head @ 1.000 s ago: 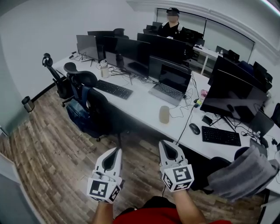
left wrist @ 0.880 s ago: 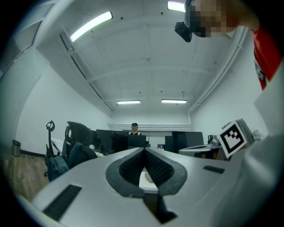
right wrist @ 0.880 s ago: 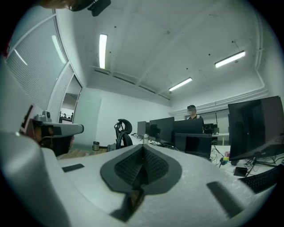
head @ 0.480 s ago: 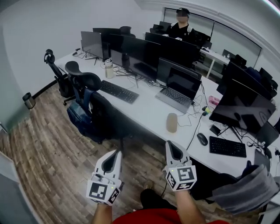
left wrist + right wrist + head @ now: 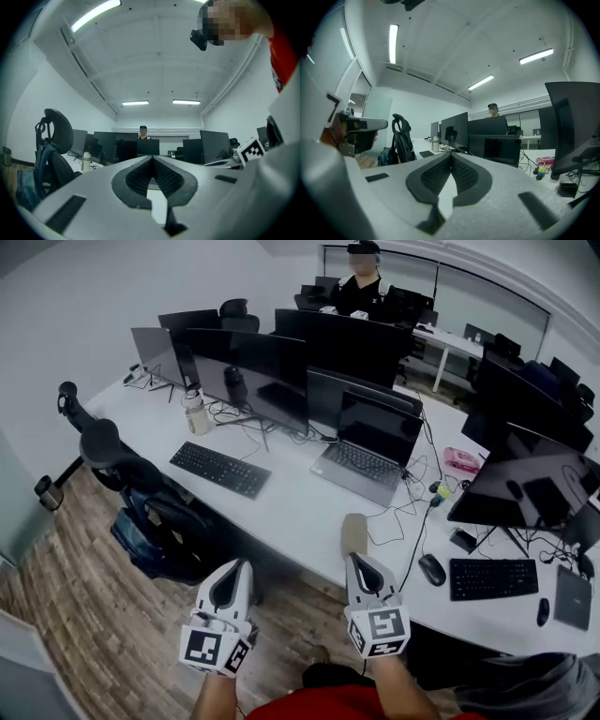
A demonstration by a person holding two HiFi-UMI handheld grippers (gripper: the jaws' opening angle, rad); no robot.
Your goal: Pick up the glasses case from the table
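Note:
The glasses case is a beige oblong pouch lying on the white table near its front edge, in front of the laptop. My right gripper is shut and holds nothing, with its tip just short of the case's near end. My left gripper is also shut and holds nothing, out over the floor to the left of the case, beside the chair. In the left gripper view the left gripper points level at the monitors. The right gripper does the same in its own view, and the case is hidden in both.
An open laptop stands behind the case, with cables and a mouse to its right. A keyboard and bottle lie to the left. An office chair with a backpack stands by the table's edge. A person sits at the back.
Both grippers have come forward toward the table, still shut. The case, earlier well ahead of the right gripper, now lies just beyond its tip.

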